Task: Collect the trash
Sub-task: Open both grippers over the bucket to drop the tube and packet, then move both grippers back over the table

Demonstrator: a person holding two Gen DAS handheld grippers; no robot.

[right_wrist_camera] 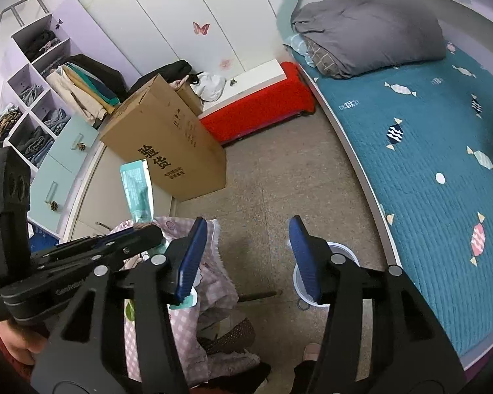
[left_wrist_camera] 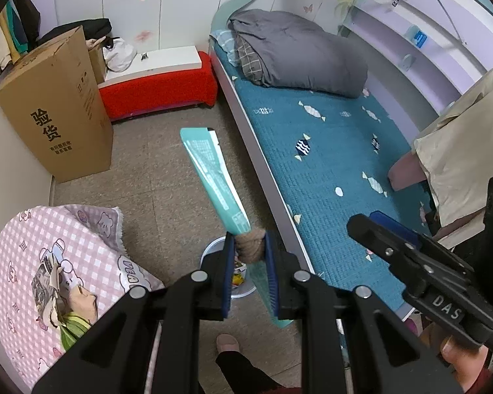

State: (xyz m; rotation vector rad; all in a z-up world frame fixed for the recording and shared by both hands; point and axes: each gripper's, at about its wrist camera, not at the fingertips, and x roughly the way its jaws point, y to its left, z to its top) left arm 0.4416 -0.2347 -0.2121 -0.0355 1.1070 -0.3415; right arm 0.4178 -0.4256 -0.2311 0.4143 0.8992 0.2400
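Note:
My left gripper is shut on a long teal wrapper and a tan crumpled wad, both sticking up between its blue pads. Right below it on the floor stands a small white bin with some rubbish inside. My right gripper is open with nothing between its fingers; the bin's rim shows behind its right finger. In the right wrist view the left gripper and the wrapper are at the left. Paper scraps lie on the round table's pink checked cloth.
A tall cardboard box stands at the left, a red bench behind it. The bed with a grey quilt runs along the right. A beige garment hangs at the far right. A person's slippered foot is near the bin.

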